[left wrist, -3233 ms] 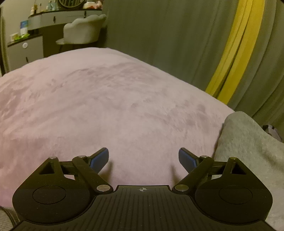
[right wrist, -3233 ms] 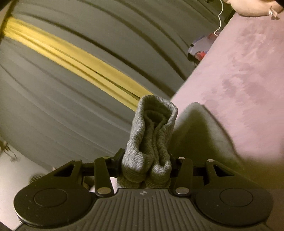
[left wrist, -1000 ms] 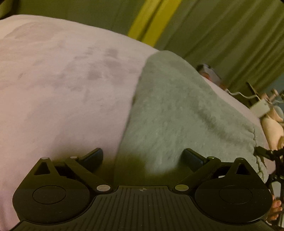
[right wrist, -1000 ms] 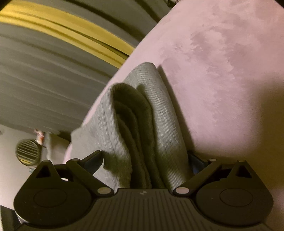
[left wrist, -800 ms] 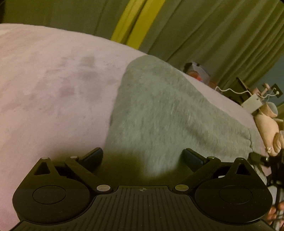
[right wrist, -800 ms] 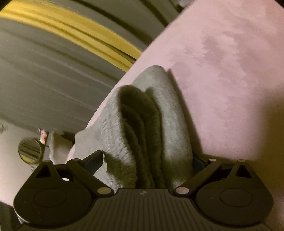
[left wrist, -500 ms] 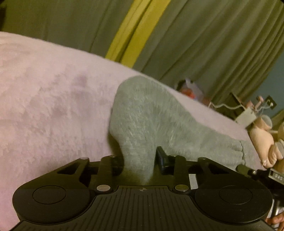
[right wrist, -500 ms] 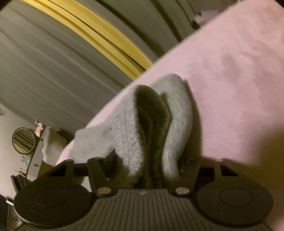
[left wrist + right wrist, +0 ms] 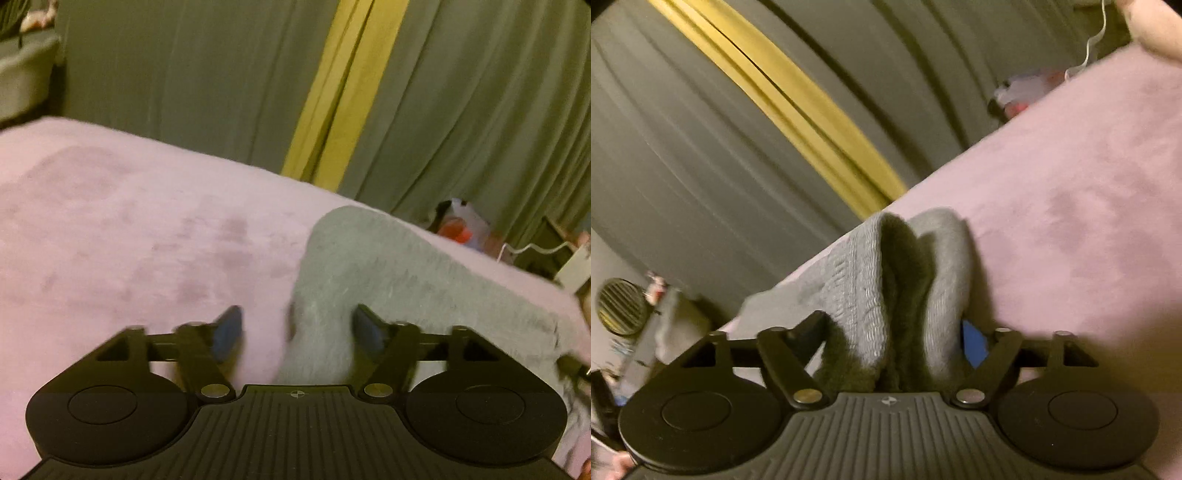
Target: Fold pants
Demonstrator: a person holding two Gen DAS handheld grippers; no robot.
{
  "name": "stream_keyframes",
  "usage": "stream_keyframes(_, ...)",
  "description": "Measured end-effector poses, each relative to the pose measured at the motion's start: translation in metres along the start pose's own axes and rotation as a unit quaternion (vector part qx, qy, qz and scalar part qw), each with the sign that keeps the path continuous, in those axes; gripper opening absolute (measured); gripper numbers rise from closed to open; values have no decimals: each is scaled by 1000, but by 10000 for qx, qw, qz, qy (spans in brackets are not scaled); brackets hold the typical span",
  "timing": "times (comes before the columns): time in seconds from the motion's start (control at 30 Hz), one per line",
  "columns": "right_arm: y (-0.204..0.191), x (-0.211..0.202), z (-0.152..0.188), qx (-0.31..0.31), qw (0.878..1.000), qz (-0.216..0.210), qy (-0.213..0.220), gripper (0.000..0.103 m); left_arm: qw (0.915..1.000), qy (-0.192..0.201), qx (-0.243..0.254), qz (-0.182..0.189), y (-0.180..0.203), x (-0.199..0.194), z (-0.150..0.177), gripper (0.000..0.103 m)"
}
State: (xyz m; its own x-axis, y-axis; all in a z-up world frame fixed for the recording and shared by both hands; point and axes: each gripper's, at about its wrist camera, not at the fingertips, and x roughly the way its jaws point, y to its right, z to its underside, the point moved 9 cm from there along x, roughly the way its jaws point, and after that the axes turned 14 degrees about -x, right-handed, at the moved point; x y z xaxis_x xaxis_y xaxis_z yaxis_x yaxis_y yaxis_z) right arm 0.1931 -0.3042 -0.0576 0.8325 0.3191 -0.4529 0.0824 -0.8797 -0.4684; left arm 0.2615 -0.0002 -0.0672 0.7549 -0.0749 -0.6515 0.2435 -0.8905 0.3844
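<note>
Pink bedspread (image 9: 129,229); both jaws parted around pants (image 9: 369,266).

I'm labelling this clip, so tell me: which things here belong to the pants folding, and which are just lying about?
Part of the job:
grey pants
pink blanket
left gripper
right gripper

Just lying about:
curtain
white cable
round mirror

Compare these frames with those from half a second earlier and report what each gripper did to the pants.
The left gripper has opened: its fingers, pinched on the gray pants before, now stand apart, and the fabric between them is released. The right gripper has also spread, loosening its clamp on the bunched folds. The pants remain on the pink blanket.
</note>
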Motion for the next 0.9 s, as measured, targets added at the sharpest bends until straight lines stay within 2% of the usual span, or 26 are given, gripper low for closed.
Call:
stream_keyframes(0.03,-3,-6,-4,-165,9997,74,146,89,9998,48,181,-69,0,-9,2,79)
stream_keyframes(0.1,-12,-21,-11,-492,9976,166,448,91,9985,98,538,-52,6,-25,10,89)
stream_keyframes(0.13,-16,-26,-13,-587,9965,168,567,91,9978,80,658,-36,3,-34,15,90)
stream_keyframes(0.2,-25,-34,-13,-793,9939,188,741,91,9951,-57,983,53,4,-46,34,94)
stream_keyframes(0.3,-53,-43,-11,-1510,9829,415,967,90,9907,-330,1317,-91,-2,-47,66,94)
stream_keyframes(0.33,-64,-49,-9,-1783,9768,509,1072,88,9914,-352,1251,-152,-5,-46,70,95)
stream_keyframes(0.4,-80,-58,-5,-2038,9699,539,1221,85,9960,-471,743,-144,-11,-43,67,95)
stream_keyframes(0.43,-88,-62,-3,-2098,9682,480,1273,79,9974,-537,469,-88,-13,-43,67,95)
stream_keyframes(0.47,-94,-62,-2,-2126,9683,395,1250,73,9978,-622,227,-57,-16,-42,68,95)
stream_keyframes(0.53,-104,-57,6,-2131,9723,246,928,36,9973,-736,-60,-32,-23,-40,72,96)
stream_keyframes(0.6,-111,-47,20,-2112,9765,111,417,32,9968,-779,-170,-52,-27,-35,72,98)
stream_keyframes(0.67,-119,-43,35,-2430,9698,145,130,30,9966,-784,-256,-61,-30,-37,71,98)
stream_keyframes(0.73,-130,-47,45,-2757,9609,225,91,30,9974,-660,-258,-131,-30,-41,69,98)
stream_keyframes(0.83,-143,-54,52,-2819,9593,157,105,30,9994,-223,94,-237,-24,-52,65,94)
stream_keyframes(0.9,-134,-44,61,-2831,9580,386,-234,28,9988,237,359,-215,-17,-66,59,93)
